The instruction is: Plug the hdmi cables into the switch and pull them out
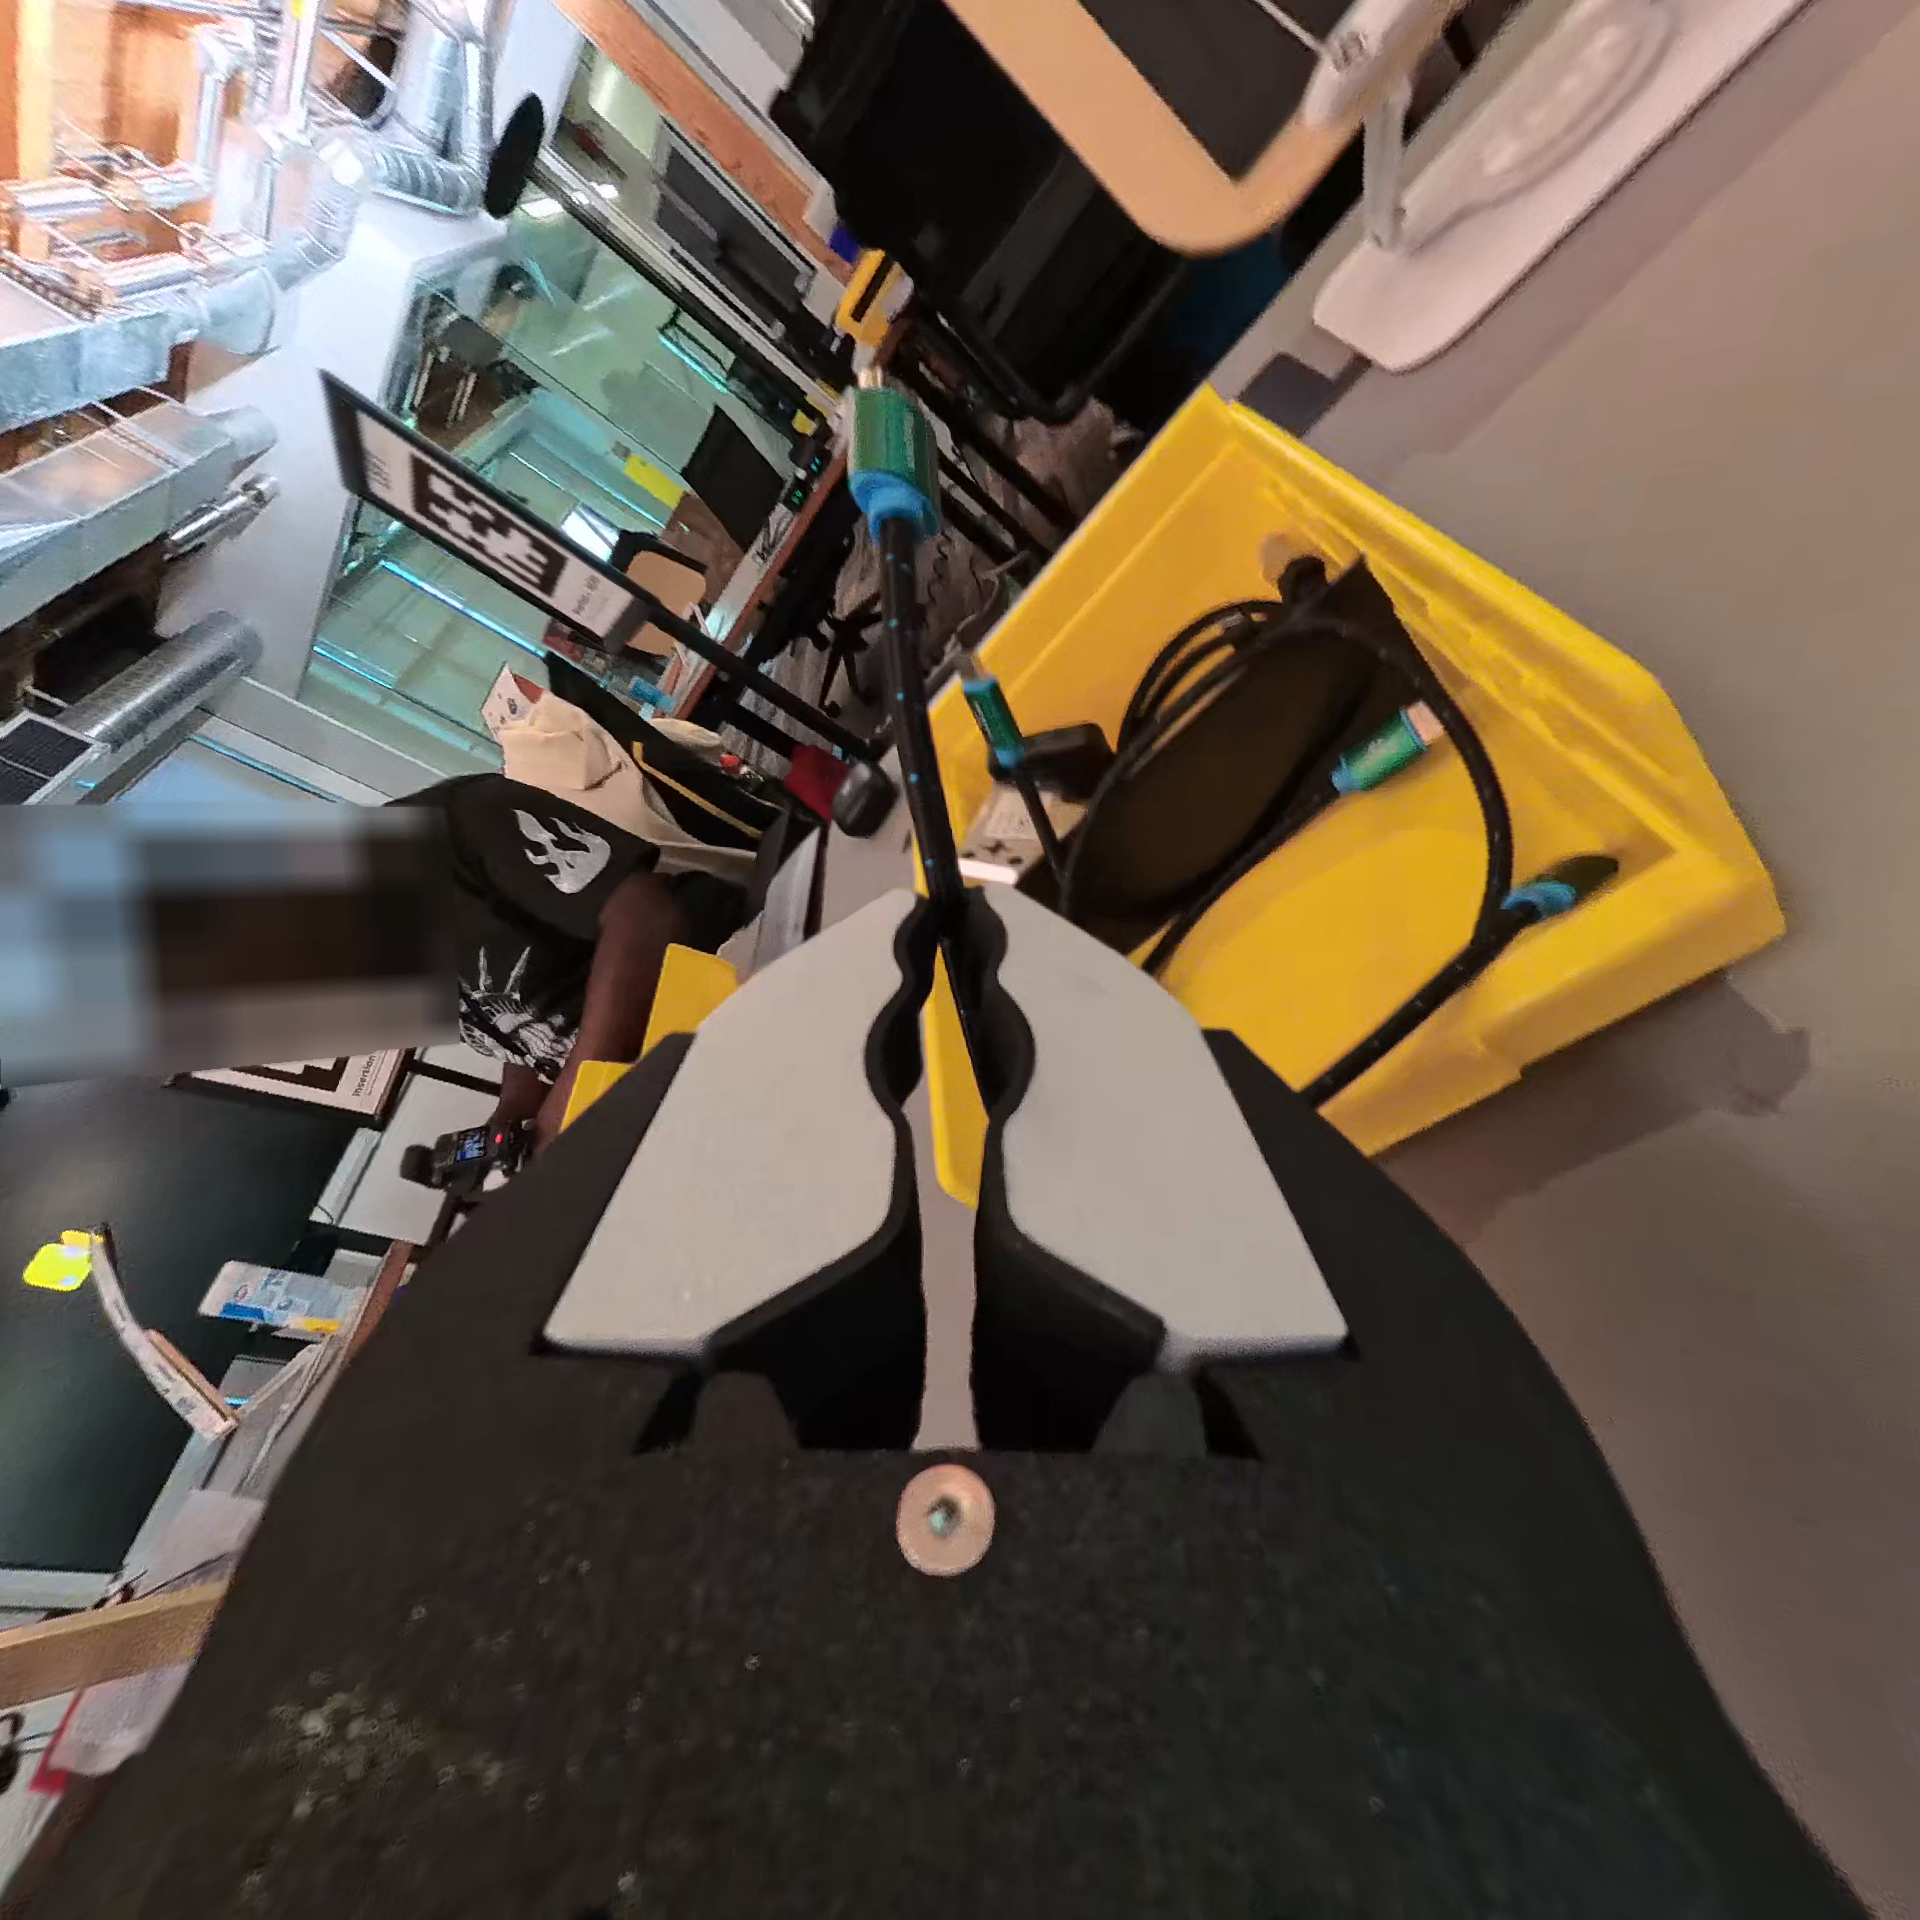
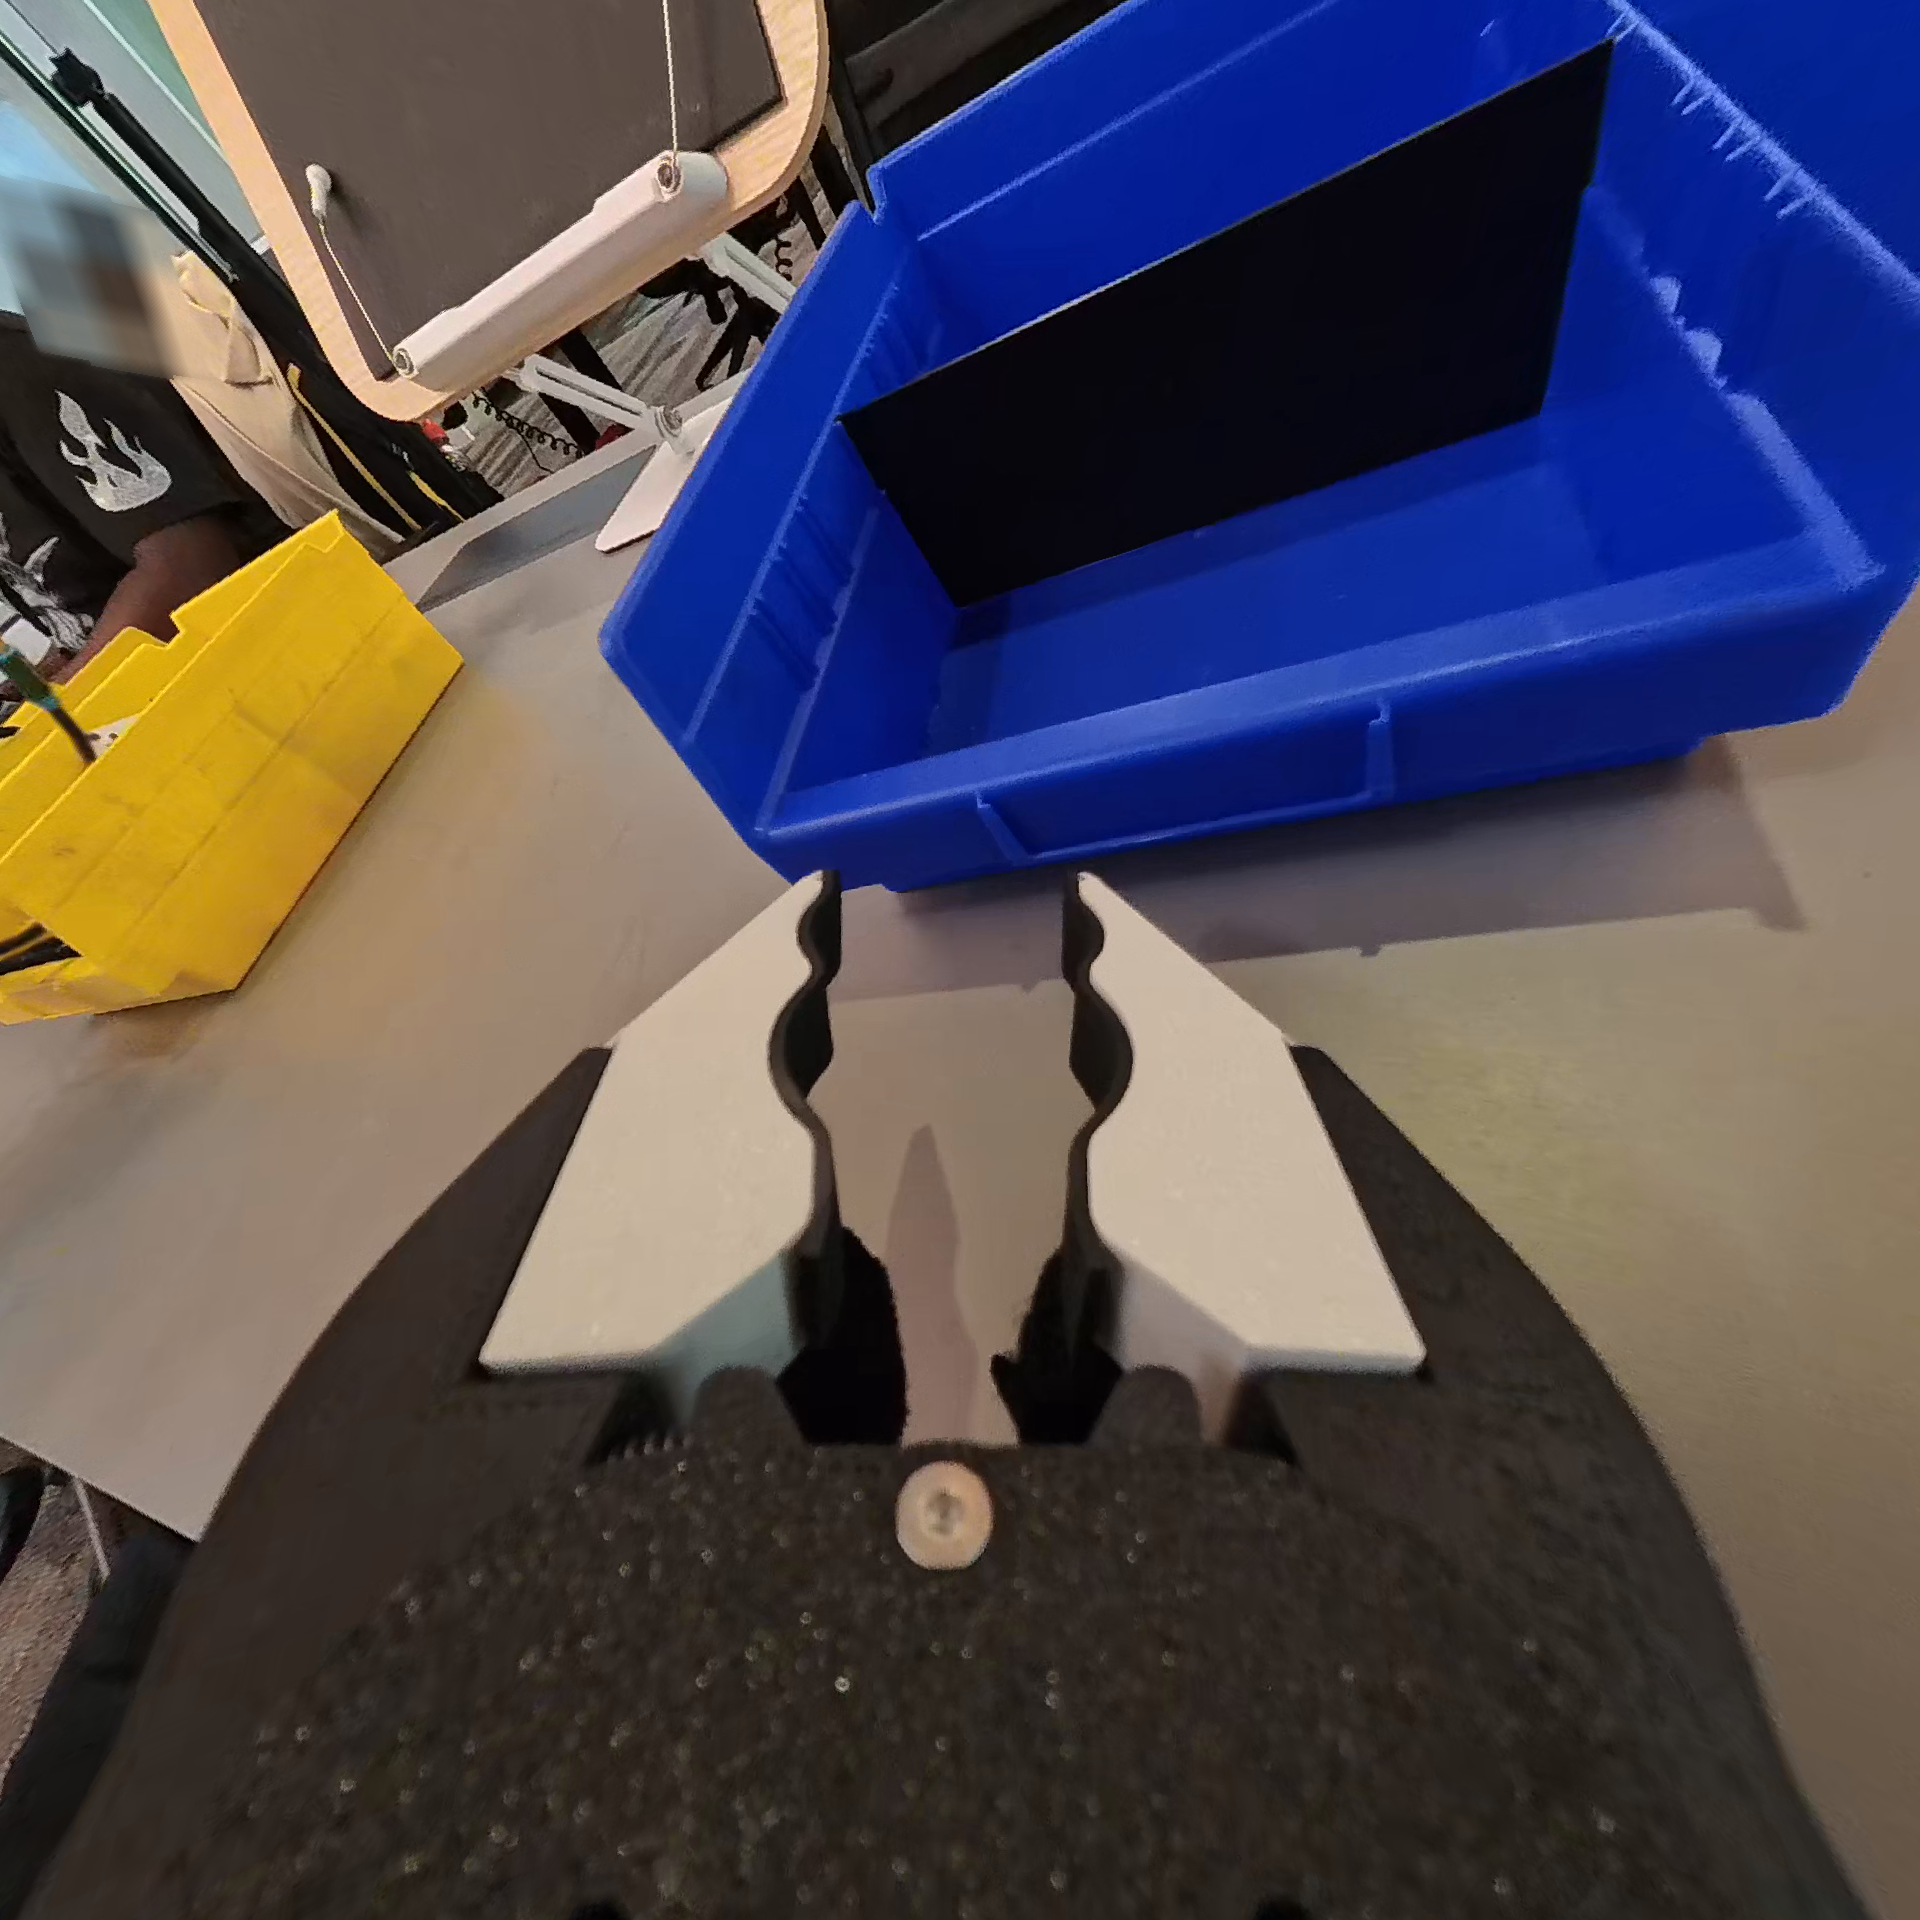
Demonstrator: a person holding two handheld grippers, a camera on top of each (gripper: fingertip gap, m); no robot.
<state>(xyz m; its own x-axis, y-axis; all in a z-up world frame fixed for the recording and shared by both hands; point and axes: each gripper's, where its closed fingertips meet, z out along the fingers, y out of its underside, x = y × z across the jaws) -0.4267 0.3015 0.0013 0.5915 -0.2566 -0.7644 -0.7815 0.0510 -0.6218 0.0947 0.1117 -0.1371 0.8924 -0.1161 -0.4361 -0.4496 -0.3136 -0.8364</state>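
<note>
**Cable lifted on the left, open jaws on the right**

Left wrist view: the left hand-held gripper (image 1: 948, 920) is seen closed tight on a black braided cable (image 1: 914, 686), pinched at the very tips of the grey fingers (image 1: 790, 1122). The cable is held up and away from the camera, and its green plug (image 1: 891, 447) with a blue collar is carried at the far end, in the air, well above the counter (image 1: 1621, 1351). The picture is strongly tilted. Just beyond the fingertips a yellow bin (image 1: 1558, 727) is set on the counter, and more cable is coiled inside it. Two further green plugs are spotted in there, one (image 1: 985, 707) sticking up near the bin's near wall, one (image 1: 1382, 753) lying across the coil. A black divider (image 1: 1371, 603) is stood across the bin behind the coil. A switch cannot be picked out for certain in this view. A person in a black printed shirt (image 1: 540, 894) is seen at the left, beyond the counter.

Right wrist view: the right hand-held gripper (image 2: 951, 904) is held with its jaws clearly parted, and nothing is gripped between them; bare counter (image 2: 520, 987) is seen through the gap. Just past the fingertips a blue bin (image 2: 1299, 727) is stood on the counter, crossed by a black divider (image 2: 1247, 395), and its near compartment is seen bare. Off to the left, well apart from it, the yellow bin (image 2: 208, 748) is caught at the frame edge, with a cable (image 2: 62, 727) rising from it.
</note>
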